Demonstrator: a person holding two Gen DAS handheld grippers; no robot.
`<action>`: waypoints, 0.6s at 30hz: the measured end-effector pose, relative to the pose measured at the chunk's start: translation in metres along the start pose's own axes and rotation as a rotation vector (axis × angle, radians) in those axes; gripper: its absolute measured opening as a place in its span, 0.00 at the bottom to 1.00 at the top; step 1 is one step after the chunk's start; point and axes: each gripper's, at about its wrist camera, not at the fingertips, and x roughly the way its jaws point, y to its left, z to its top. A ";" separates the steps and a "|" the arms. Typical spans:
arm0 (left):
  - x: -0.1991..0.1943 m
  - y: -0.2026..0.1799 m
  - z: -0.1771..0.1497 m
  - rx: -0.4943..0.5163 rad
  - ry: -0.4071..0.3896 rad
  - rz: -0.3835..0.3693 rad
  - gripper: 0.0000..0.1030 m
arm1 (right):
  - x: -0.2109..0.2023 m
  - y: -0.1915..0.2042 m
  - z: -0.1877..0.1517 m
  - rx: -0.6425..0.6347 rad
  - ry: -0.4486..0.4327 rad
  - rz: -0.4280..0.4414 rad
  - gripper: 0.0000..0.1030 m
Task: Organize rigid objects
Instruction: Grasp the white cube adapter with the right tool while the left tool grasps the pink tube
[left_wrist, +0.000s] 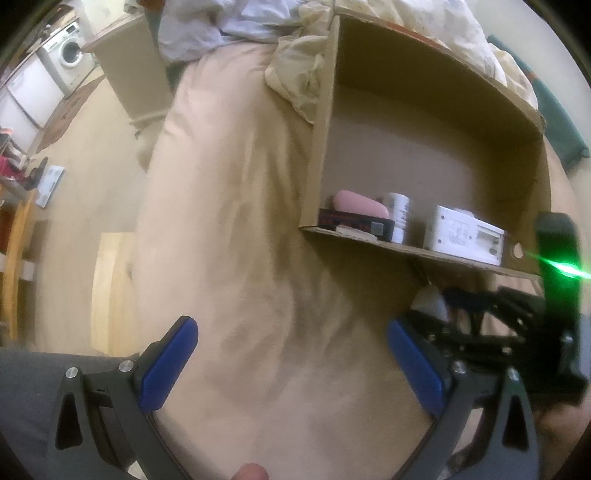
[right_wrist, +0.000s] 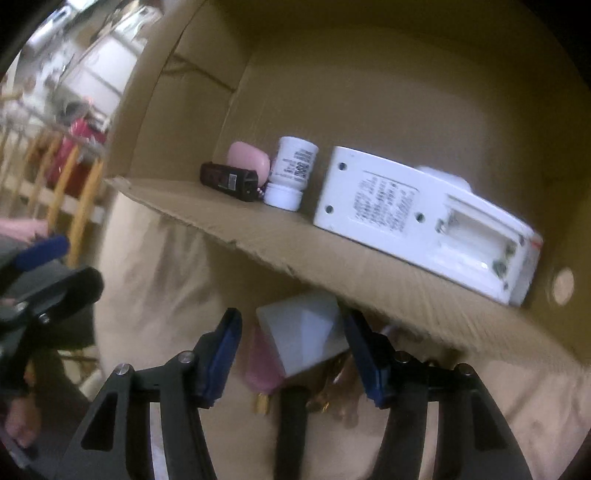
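Fingers on your right gripper (right_wrist: 291, 354) stand partly apart around a white angular block (right_wrist: 303, 336), one blue pad each side of it; motion blur hides whether either pad touches, so read it as bracketed, not gripped. That block lies on the beige bedcover (left_wrist: 258, 258) just outside the near wall of the cardboard box (left_wrist: 406, 251), among a pink piece (right_wrist: 260, 373) and some gold-coloured bits too smeared to name. Inside the box, along the same wall, already sit a black device (right_wrist: 229, 181), a pink oval case (right_wrist: 245, 158) resting on it, a white bottle (right_wrist: 291, 170) standing cap-down, and a white battery unit (right_wrist: 424, 218) lying on its face with the battery bay open. They are packed in a row against one side, likely to leave the rest of the floor free for more. Your left gripper (left_wrist: 291, 365) hangs wide open over bare bedcover, holding nothing, probably waiting clear of the right. Judged from this, sorting is under way and the block looks like your next pick.
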 end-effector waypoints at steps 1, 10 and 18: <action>0.000 0.000 0.000 0.004 0.000 0.001 0.99 | 0.005 0.001 0.002 -0.015 0.010 -0.007 0.60; 0.007 0.000 0.002 0.007 0.009 0.027 0.99 | 0.015 0.003 0.000 -0.032 0.017 -0.021 0.52; 0.015 -0.006 -0.001 0.022 0.028 -0.020 0.99 | -0.053 -0.013 -0.008 0.058 -0.051 0.032 0.52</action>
